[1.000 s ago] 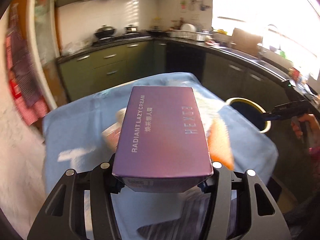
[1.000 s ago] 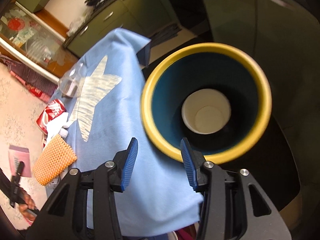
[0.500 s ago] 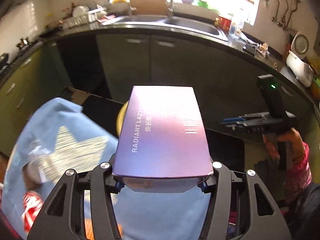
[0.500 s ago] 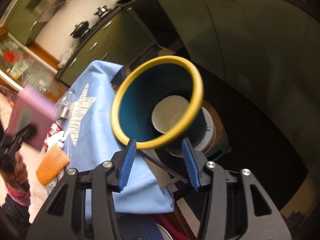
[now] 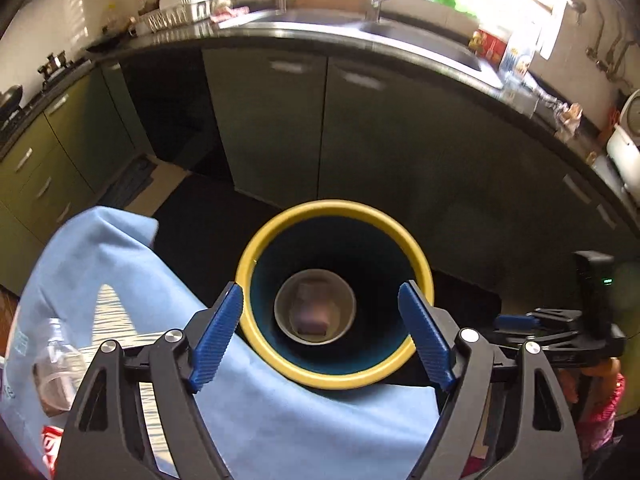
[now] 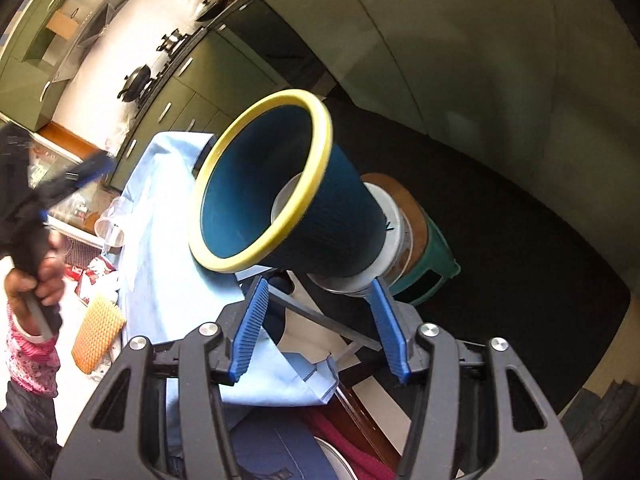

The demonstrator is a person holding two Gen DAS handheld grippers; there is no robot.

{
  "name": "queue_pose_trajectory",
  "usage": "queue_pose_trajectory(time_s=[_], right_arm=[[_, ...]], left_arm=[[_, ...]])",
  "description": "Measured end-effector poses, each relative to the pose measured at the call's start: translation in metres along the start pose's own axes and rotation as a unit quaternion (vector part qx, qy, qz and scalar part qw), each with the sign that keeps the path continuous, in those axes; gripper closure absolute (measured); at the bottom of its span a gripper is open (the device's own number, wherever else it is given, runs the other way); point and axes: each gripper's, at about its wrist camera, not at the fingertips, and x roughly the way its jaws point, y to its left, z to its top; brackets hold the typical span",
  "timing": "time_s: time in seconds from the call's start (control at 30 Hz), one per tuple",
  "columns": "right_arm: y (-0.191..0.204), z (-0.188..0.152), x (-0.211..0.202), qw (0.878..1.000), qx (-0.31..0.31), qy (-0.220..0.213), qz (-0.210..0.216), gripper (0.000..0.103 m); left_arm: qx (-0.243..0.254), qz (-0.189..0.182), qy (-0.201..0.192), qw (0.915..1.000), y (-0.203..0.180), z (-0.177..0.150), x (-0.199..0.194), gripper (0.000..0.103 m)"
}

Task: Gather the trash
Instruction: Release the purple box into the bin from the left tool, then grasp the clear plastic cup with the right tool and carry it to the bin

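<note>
A teal bin with a yellow rim (image 5: 256, 256) stands beside the blue-clothed table (image 5: 300, 420). A purple box (image 5: 312, 308) lies at its bottom, in a white ring. My left gripper (image 5: 320, 292) hangs above the bin's mouth. Its jaws are opening wide and nothing is between them. In the right wrist view the bin (image 6: 344, 216) is seen from the side. My right gripper (image 6: 320, 284) is just short of its base, jaws opening and empty. Trash on the cloth: a clear plastic cup (image 5: 56, 364), a red wrapper (image 6: 92, 276) and an orange mesh piece (image 6: 98, 332).
The bin rests on a white base on a teal stool (image 6: 432, 264). Dark green kitchen cabinets (image 5: 360, 140) and a sink counter (image 5: 360, 32) curve behind it over a dark floor. A person's hand (image 6: 34, 276) grips the left tool. The right gripper's fingers (image 5: 516, 322) show at the right.
The left gripper swung from over the table to over the bin. It opened and the purple box dropped inside. The right gripper drew back and down beside the bin, its jaws a little wider.
</note>
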Motion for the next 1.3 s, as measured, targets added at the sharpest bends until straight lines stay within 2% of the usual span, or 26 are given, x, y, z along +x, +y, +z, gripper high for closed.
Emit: queue_pose_trajectory(time_s=[0.1, 0.2, 0.33, 0.5, 0.6, 0.67, 0.77, 0.97, 1.1, 1.2, 1.3], right_arm=[[0.013, 0.0, 0.008, 1.0, -0.015, 0.005, 0.008, 0.052], [0.031, 0.001, 0.018, 0.999, -0.038, 0.017, 0.014, 0.052], [0.064, 0.005, 0.027, 0.997, -0.078, 0.028, 0.013, 0.052], [0.127, 0.013, 0.044, 0.988, -0.144, 0.043, 0.016, 0.052], [0.177, 0.018, 0.061, 0.981, -0.187, 0.05, 0.016, 0.052], [0.219, 0.022, 0.076, 0.972, -0.225, 0.058, 0.022, 0.052], [0.272, 0.024, 0.095, 0.961, -0.272, 0.05, 0.023, 0.052], [0.361, 0.018, 0.163, 0.93, -0.365, 0.031, -0.015, 0.054], [0.383, 0.027, 0.203, 0.925, -0.378, 0.024, -0.031, 0.055], [0.391, 0.032, 0.224, 0.92, -0.389, 0.018, -0.046, 0.058], [0.404, 0.034, 0.243, 0.909, -0.411, 0.005, -0.065, 0.064]], left_arm=[[-0.015, 0.004, -0.054, 0.9984, 0.012, -0.011, -0.055, 0.016], [-0.038, 0.02, -0.111, 0.9929, 0.03, -0.038, -0.114, 0.013], [-0.075, 0.089, -0.186, 0.9757, 0.064, -0.098, -0.19, 0.011], [-0.143, 0.178, -0.227, 0.9469, 0.118, -0.178, -0.246, 0.006], [-0.183, 0.214, -0.231, 0.9314, 0.148, -0.217, -0.258, 0.006], [-0.209, 0.25, -0.229, 0.9175, 0.171, -0.241, -0.26, 0.006], [-0.236, 0.273, -0.223, 0.9059, 0.199, -0.272, -0.255, 0.006], [-0.288, 0.249, -0.216, 0.8993, 0.236, -0.31, -0.236, 0.006], [-0.291, 0.266, -0.208, 0.8952, 0.237, -0.319, -0.222, 0.006], [-0.299, 0.256, -0.206, 0.896, 0.24, -0.319, -0.216, 0.006], [-0.3, 0.259, -0.206, 0.8949, 0.242, -0.319, -0.214, 0.006]])
